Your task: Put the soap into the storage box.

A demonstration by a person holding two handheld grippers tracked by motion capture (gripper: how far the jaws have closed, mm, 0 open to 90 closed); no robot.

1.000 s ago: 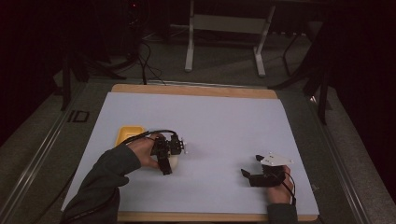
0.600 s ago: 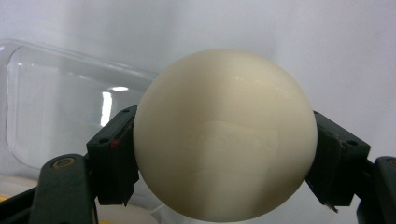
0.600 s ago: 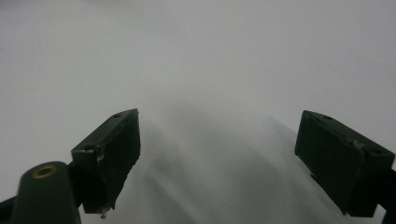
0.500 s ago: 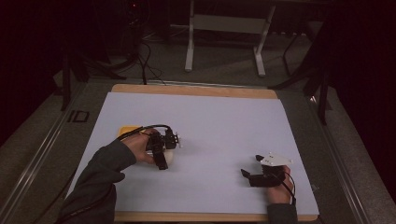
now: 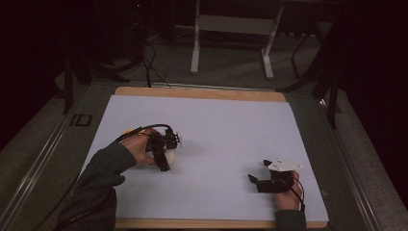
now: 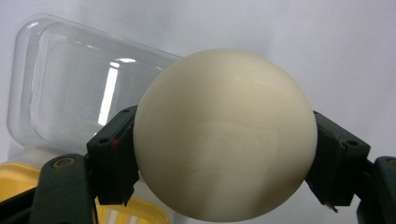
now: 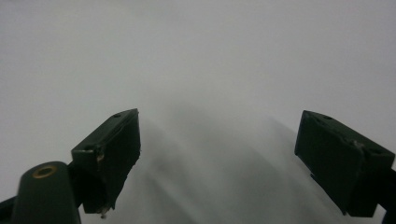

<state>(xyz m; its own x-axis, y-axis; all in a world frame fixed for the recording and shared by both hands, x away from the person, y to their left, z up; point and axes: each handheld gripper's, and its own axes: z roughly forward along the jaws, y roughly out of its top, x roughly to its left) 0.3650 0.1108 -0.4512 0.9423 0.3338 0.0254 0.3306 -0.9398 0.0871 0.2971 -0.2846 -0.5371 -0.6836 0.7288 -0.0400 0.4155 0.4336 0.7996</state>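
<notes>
Here the left gripper has its two black jaws partway closed on a cream ball, one pad pressed to each flank at the widest part, so the round thing cannot roll out. Just behind the ball, in the left gripper view, lies a clear plastic lid, flat on the white sheet, and nearer the gripper's own body than the ball is the rim of a yellow container; the lid off and set aside leaves that container free, which suits a ball that is, I judge, either bound for it or fresh out of it. In the high view the ball sits on the left half of the sheet. Well to the right of the ball, the right gripper rests low near the front edge, jaws spread wide and empty, seemingly parked clear.
</notes>
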